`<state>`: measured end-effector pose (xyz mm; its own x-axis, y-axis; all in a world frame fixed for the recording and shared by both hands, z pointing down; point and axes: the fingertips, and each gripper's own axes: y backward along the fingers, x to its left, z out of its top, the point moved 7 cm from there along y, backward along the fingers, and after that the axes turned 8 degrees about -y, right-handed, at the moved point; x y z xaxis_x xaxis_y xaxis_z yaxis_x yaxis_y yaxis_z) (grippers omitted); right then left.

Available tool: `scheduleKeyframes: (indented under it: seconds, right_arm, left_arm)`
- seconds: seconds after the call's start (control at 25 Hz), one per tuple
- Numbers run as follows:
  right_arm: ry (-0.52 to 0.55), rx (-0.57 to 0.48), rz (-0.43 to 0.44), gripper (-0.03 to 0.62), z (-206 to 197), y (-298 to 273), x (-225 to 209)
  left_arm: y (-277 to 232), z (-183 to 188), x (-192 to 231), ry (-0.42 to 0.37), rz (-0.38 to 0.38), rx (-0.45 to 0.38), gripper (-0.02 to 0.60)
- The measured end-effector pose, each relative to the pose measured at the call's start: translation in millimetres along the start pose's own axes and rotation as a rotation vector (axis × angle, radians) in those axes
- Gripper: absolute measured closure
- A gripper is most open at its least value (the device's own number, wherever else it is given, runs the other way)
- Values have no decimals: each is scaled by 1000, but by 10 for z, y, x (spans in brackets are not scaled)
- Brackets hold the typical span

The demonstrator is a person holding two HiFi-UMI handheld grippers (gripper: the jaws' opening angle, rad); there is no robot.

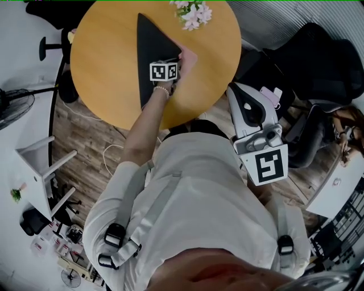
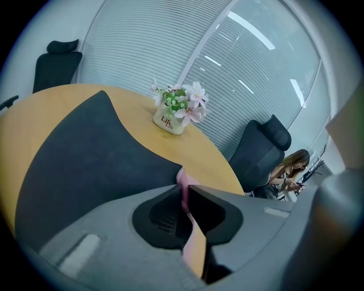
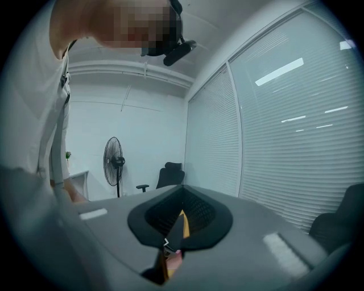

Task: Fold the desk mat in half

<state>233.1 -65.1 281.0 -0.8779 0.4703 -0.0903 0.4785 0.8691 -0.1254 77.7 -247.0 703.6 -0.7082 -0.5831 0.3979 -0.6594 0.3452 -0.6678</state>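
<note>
A black desk mat (image 1: 152, 50) lies on the round wooden table (image 1: 105, 59), one side lifted and turned over so its pink underside (image 1: 189, 57) shows. My left gripper (image 1: 173, 67) reaches over the table and is shut on that lifted edge. In the left gripper view the pink edge (image 2: 184, 181) runs between the closed jaws of the left gripper (image 2: 184, 190), with the black mat (image 2: 96, 153) spread beyond. My right gripper (image 1: 238, 94) hangs off the table beside the person's body. In its own view the right gripper (image 3: 181, 220) shows jaws closed with nothing in them.
A small pot of pink and white flowers (image 1: 192, 12) (image 2: 175, 112) stands at the table's far edge. Black office chairs (image 1: 318, 62) (image 2: 266, 149) stand around the table. A floor fan (image 1: 12, 105) and a white shelf (image 1: 40, 170) are at the left. A seated person (image 2: 290, 170) is at the right.
</note>
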Motion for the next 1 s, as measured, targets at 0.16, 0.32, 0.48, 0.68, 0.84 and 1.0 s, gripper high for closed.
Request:
scheduleKeyframes:
  seconds: [0.16, 0.32, 0.48, 0.68, 0.84, 1.0]
  right_arm:
    - [-2, 10, -21, 589, -43, 90, -41]
    - [-2, 23, -46, 589, -85, 170, -92]
    - [-6, 36, -70, 589, -113, 243, -150]
    - [-4, 51, -89, 589, -127, 308, -192]
    - [-12, 50, -97, 589, -153, 322, -202]
    - [-14, 52, -98, 589, -174, 338, -202]
  left_arm:
    - [-174, -31, -107, -17, -11, 23, 543]
    - [-320, -49, -170, -53, 2, 48, 543]
    - [-438, -59, -197, -81, 28, 81, 543]
    - [-535, -81, -244, -134, 59, 99, 524]
    - [-596, -88, -327, -178, 56, 91, 487]
    - [-594, -125, -340, -164, 37, 71, 466]
